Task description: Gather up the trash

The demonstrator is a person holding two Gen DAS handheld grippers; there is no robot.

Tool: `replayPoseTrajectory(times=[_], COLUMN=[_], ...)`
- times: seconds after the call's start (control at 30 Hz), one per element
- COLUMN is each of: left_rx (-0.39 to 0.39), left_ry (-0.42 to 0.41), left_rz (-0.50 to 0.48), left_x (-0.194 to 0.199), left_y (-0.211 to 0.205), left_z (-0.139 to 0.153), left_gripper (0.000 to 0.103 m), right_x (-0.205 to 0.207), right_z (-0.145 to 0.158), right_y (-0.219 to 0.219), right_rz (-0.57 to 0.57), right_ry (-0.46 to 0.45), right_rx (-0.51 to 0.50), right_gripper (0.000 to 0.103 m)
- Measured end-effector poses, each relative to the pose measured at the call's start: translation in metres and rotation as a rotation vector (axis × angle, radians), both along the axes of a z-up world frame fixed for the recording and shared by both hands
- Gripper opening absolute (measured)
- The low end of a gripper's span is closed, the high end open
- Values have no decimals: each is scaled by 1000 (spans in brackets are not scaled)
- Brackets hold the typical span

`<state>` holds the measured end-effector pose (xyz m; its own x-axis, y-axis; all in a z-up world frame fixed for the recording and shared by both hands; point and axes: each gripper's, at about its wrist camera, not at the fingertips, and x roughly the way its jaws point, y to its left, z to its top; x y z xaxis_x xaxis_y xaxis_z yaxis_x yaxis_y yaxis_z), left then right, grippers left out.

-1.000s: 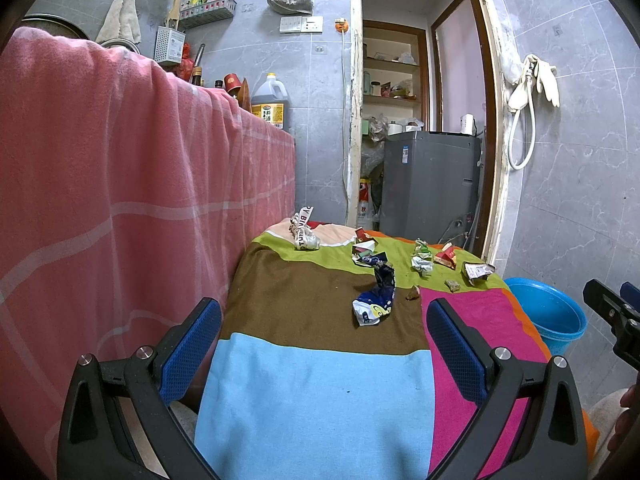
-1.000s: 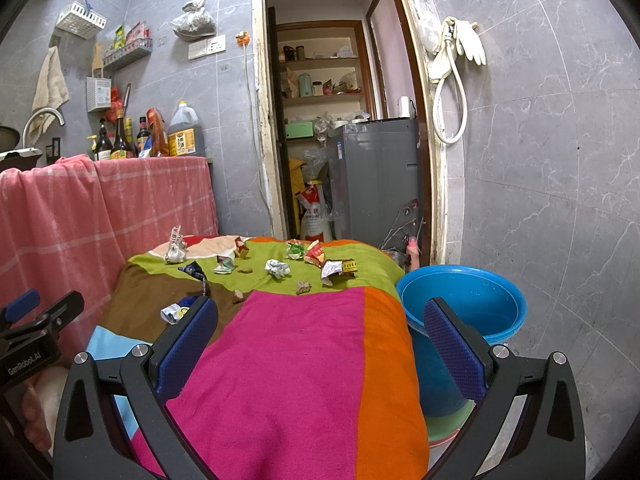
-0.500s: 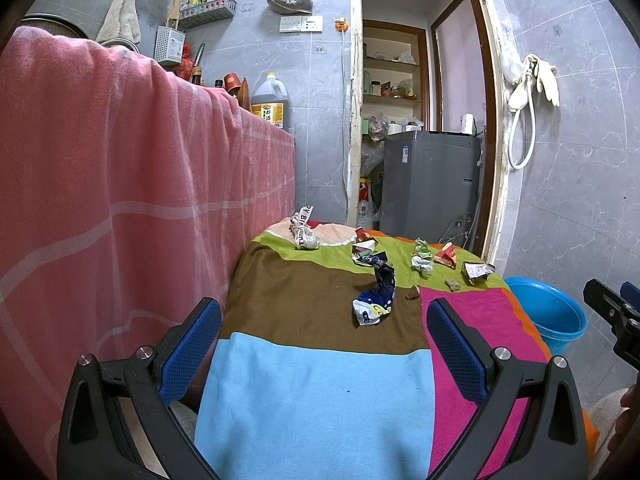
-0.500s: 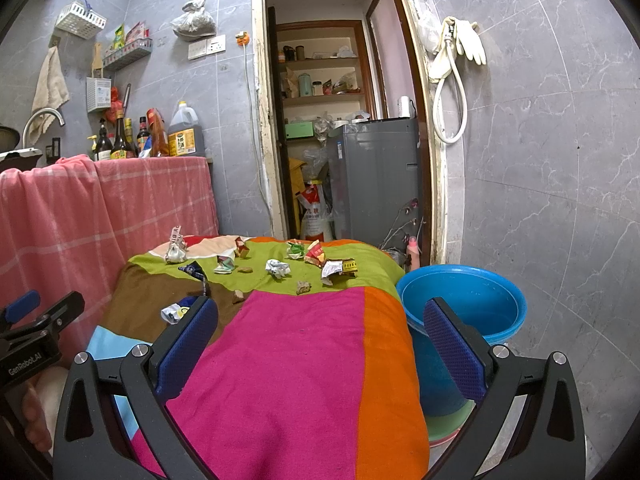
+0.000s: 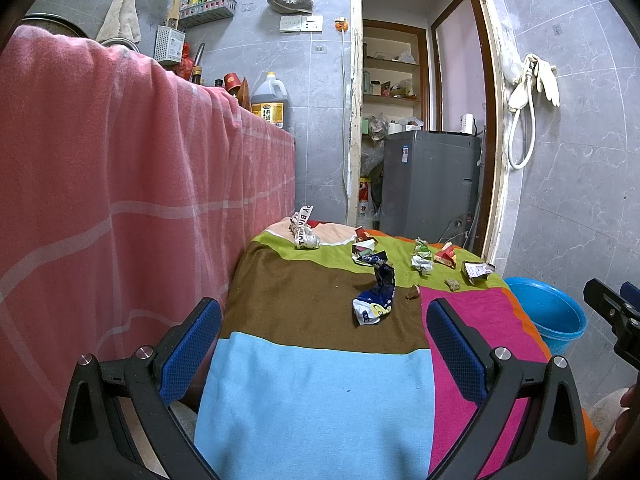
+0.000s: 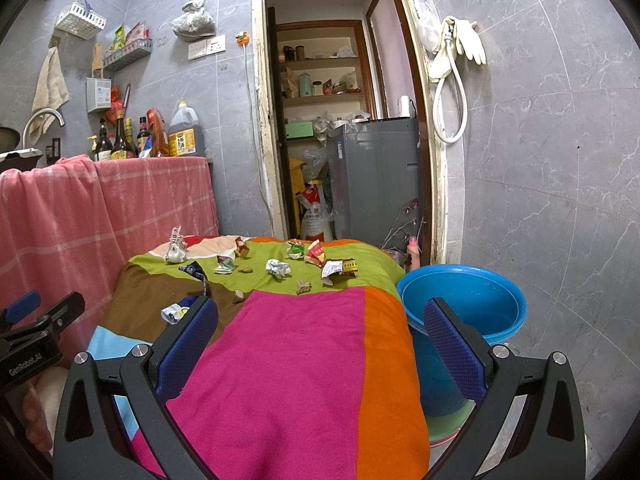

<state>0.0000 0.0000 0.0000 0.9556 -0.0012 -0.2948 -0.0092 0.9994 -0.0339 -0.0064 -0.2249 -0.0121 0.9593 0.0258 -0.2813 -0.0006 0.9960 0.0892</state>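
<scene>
both grippers wide open, holding nothing. left gripper [image 5: 324, 332] low centre of frame; blue wrapper [image 5: 376, 296] lies just above it on the brown stripe of the table [image 5: 312, 392]. right gripper [image 6: 320, 332] low centre; crumpled trash [image 6: 278, 268] at mid-frame, blue bucket [image 6: 460, 300] at right.

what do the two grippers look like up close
Both the left gripper and right gripper have matte black angular frames with silver bolts and textured blue pads. The left one's body, seen from the right wrist, bears white "GenRobot.AI" lettering.
</scene>
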Motion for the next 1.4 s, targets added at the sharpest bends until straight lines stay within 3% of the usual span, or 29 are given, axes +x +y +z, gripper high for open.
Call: replayPoseTrajectory(times=[0.77,1.1,1.4], left_rx=[-5,-50,-95], left_ry=[8,55,188], left_rz=[10,12,-38], left_x=[7,45,95], left_y=[5,10,4], left_z=[-9,-1,-7], left_gripper=[101,101,101], right_x=[2,29,77], right_z=[-1,1,0], right_y=[1,2,-17], right_rz=[1,38,66], right_ry=[4,14,59], right_rx=[2,-14,-13], right_gripper=[103,103,103])
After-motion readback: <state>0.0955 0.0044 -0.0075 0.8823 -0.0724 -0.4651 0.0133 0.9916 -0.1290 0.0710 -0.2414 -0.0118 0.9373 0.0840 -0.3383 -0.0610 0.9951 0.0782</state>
